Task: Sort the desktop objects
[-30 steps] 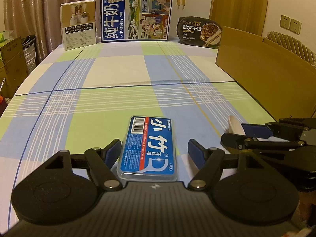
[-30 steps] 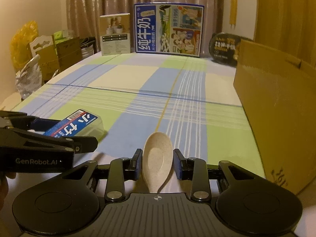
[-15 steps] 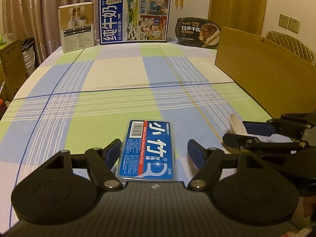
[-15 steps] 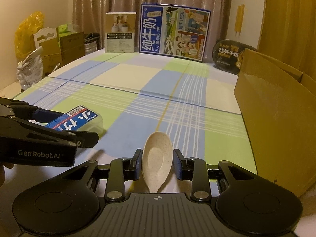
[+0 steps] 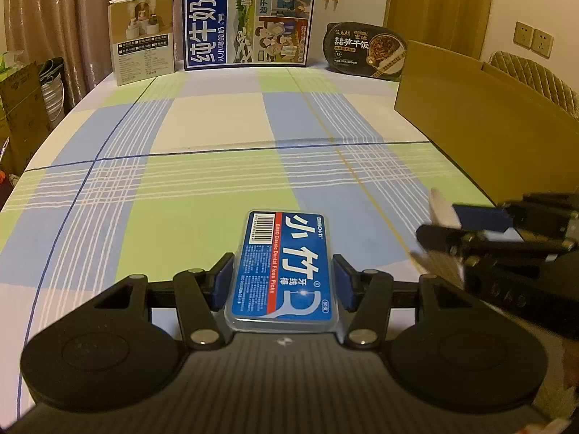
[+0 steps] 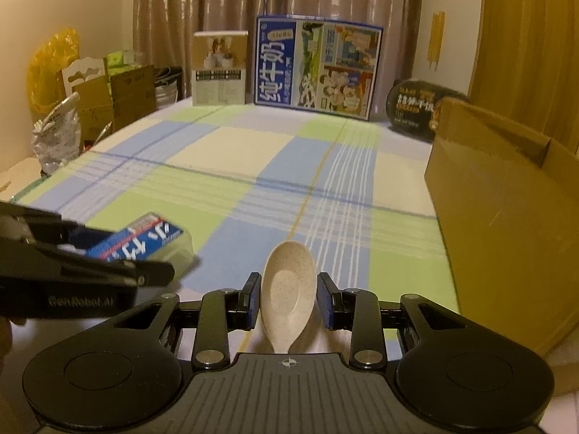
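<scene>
Two items are in my fingers, neither boxed. Left wrist view: left gripper [image 5: 282, 282] has just been closing onto the floss-pick box [image 5: 284, 271], near the worktop's [image 5: 217, 126] front edge. Right wrist view: right gripper [image 6: 289, 298] narrowly clamps the spoon [image 6: 287, 285]; the cardboard box [image 6: 506, 217] waits along the right edge.

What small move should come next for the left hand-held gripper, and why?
Probably lift. The left hand-held gripper has just been closing, and its blue pads now sit against both long sides of the dental floss pick box. The right hand-held gripper already holds the beige spoon, and the open cardboard box waits to the right.
</scene>
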Action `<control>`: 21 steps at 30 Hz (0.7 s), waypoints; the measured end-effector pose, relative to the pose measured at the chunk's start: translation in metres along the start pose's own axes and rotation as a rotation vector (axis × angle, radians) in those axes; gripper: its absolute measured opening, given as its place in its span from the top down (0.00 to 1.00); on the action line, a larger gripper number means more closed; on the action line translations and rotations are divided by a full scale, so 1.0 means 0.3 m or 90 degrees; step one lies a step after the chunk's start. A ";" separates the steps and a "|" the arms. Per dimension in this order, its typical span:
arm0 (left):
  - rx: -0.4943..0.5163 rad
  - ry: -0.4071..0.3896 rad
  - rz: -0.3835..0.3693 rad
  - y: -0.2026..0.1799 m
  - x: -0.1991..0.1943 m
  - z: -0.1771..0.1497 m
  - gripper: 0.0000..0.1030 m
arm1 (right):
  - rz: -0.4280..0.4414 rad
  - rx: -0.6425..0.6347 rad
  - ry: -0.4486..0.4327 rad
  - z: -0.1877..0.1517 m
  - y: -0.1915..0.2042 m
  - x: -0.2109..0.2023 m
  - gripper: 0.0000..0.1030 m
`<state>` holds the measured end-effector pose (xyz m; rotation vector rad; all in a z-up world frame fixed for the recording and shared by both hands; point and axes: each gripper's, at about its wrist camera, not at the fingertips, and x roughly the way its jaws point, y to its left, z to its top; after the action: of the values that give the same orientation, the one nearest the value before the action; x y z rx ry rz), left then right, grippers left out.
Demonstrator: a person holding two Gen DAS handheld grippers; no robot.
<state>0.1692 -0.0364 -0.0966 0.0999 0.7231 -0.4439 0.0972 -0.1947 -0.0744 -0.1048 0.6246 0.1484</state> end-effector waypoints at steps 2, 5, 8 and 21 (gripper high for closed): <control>-0.005 -0.001 -0.002 0.000 -0.016 0.000 0.50 | -0.001 0.000 -0.010 0.019 -0.004 -0.032 0.71; 0.000 -0.004 0.002 -0.009 -0.047 0.007 0.50 | -0.004 0.003 -0.024 0.043 -0.011 -0.085 0.71; -0.004 -0.013 0.005 -0.018 -0.087 0.025 0.50 | -0.007 0.008 -0.036 0.060 -0.016 -0.146 0.71; -0.033 -0.037 -0.009 -0.141 -0.318 0.104 0.50 | -0.038 0.037 -0.114 0.114 -0.097 -0.430 0.71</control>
<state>0.1075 -0.0479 -0.0078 0.0327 0.6774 -0.4395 0.0185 -0.2323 0.0305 -0.0526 0.4460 0.0806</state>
